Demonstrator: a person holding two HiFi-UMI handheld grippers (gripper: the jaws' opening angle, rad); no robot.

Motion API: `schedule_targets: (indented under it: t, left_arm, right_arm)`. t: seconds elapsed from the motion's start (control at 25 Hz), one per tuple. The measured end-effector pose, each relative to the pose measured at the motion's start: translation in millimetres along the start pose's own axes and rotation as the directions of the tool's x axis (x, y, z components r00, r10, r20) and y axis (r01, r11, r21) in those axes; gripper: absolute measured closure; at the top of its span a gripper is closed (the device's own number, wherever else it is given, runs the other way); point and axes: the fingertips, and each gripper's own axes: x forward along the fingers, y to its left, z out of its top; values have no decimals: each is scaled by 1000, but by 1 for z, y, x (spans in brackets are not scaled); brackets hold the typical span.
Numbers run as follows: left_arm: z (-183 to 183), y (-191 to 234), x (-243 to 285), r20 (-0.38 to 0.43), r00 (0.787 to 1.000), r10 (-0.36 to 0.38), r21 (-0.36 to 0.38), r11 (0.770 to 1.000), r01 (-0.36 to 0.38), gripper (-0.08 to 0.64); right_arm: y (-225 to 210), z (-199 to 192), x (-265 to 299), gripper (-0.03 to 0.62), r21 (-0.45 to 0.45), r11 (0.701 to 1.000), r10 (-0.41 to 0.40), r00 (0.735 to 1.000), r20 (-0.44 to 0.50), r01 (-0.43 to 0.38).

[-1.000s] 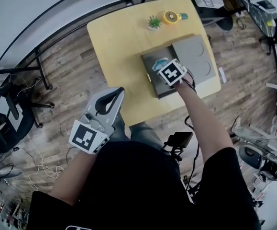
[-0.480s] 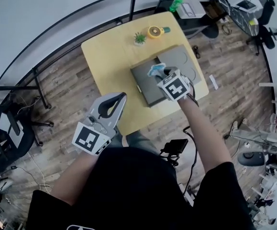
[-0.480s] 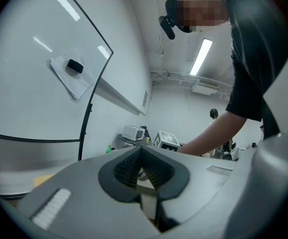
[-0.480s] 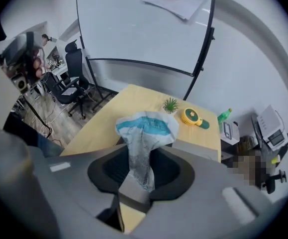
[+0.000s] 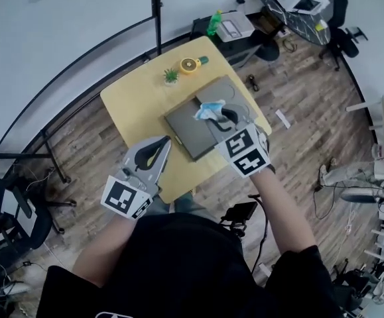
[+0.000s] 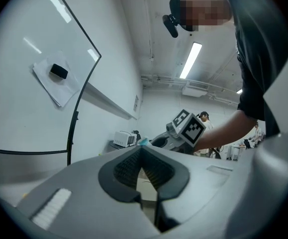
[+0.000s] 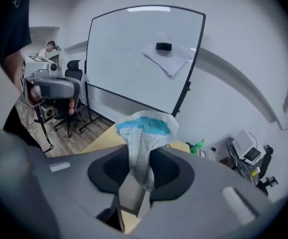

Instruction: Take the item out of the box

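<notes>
The right gripper (image 7: 140, 173) is clamped on the item (image 7: 146, 131), a crumpled white packet with a blue printed panel. Its pads pinch the lower end, and the rest stands up out of the jaws. The print on the blue panel is too small to read. A second ago this gripper was lower, over the open box, with the packet down at the box. Now it is raised and drawn back toward the person, and the packet (image 5: 208, 109) hangs in the air ahead of its tips, clear of the box. The right forearm reaches forward from the shoulder, elbow bent. The gripper's marker cube (image 5: 245, 152) faces up and shows only black-and-white square patterns.

Below and ahead of the right gripper lies the grey box (image 5: 185, 134), open, with its lid (image 5: 219, 88) folded out flat on the far side. The box sits on the yellow table (image 5: 135, 105). Beyond the box, near the table's far edge, stand a small green plant (image 5: 171, 76) and a round yellow object (image 5: 190, 64).

The left gripper (image 5: 164, 142) has its jaws together with nothing between them. It is held at the near edge of the table, to the left of the right gripper and well apart from the box, much where it was a second ago. Its own marker cube (image 5: 127, 197) sits back by the wrist, and the left arm is kept close to the body.

Farther ahead of the right gripper stands a whiteboard (image 7: 139, 54) with a black eraser (image 7: 164, 47) stuck on it.
</notes>
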Motion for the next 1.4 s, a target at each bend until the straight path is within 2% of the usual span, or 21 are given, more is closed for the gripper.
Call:
schedule_targets:
  t: [0.28, 0.44, 0.6, 0.76, 0.96, 1.4]
  left_arm:
    - [25, -9, 11, 30, 999, -36, 47, 998, 34, 560]
    - [36, -11, 11, 43, 998, -44, 71, 997, 41, 560]
    - [41, -13, 12, 34, 998, -51, 75, 996, 48, 560]
    - [43, -12, 13, 45, 997, -62, 86, 995, 58, 560]
    - [44, -14, 14, 37, 997, -70, 84, 994, 67, 560]
    - [48, -14, 17, 51, 995, -84, 99, 992, 79, 560]
  right_arm:
    - [-2, 26, -56, 480, 9, 995, -104, 984, 144, 104]
    - [1, 32, -78, 480, 69, 989, -143, 964, 222, 131]
    - [2, 39, -100, 480, 153, 974, -209, 925, 318, 167]
    - [6, 43, -115, 480, 178, 961, -265, 890, 370, 212]
    - [15, 44, -127, 480, 238, 947, -302, 845, 442, 214]
    - [27, 47, -141, 480, 265, 935, -347, 772, 533, 238]
